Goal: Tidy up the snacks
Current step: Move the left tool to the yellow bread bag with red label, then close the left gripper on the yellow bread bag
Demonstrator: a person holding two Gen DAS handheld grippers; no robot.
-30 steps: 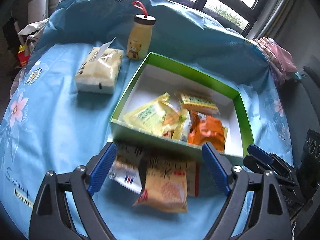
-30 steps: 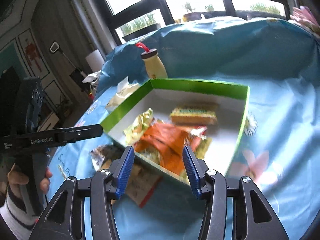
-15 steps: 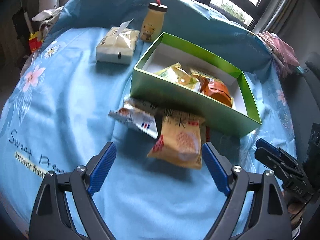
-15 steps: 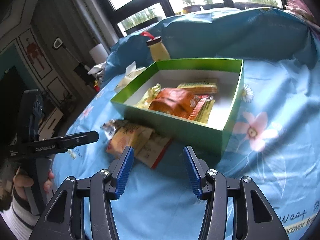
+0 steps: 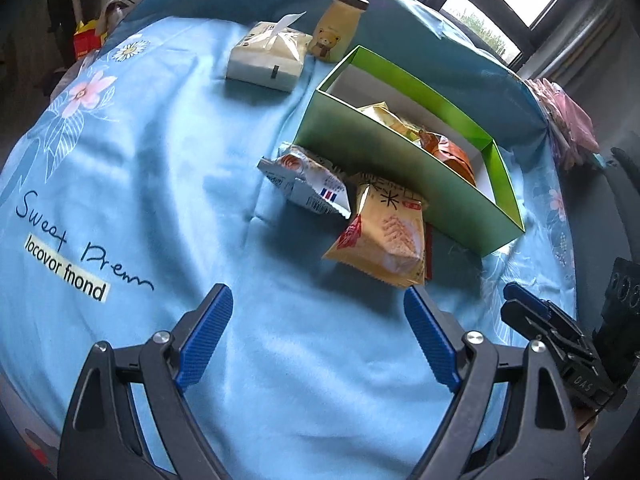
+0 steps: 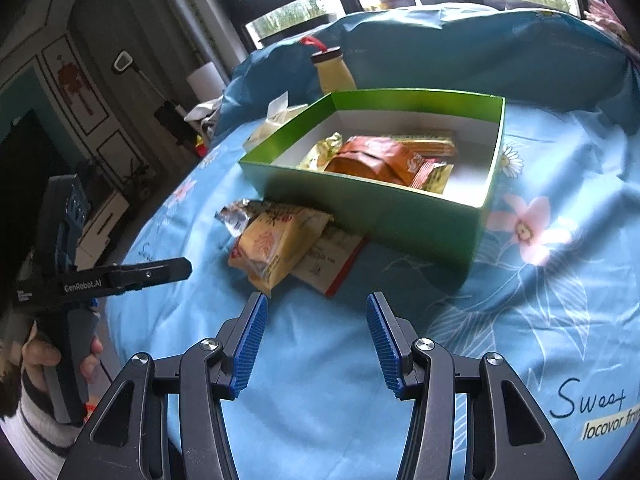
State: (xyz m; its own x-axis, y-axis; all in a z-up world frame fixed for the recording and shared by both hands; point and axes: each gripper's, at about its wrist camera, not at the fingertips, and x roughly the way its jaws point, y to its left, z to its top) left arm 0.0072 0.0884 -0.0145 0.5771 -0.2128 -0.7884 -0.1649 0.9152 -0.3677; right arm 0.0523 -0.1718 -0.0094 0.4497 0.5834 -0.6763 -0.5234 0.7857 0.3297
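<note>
Blue floral bedsheet carries a green cardboard box partly filled with snacks; a yellow cracker packet lies just outside — overlapped by neighbouring wrappers. Both left gripper and right gripper are held agape, empty — two packets could be pinched together.

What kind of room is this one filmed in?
Likely a lived-in home room: floral bedsheet-like cloth covering the surface, large windows behind, panelled cabinet and household clutter alongside.

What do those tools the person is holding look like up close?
Each hand-held gripper has black metal arms with silver screws and two ribbed blue pads. The left hand-held gripper carries white "GenRobot.AI" lettering on its side; the right hand-held gripper matches it. The person's left sleeve is striped black and white.
</note>
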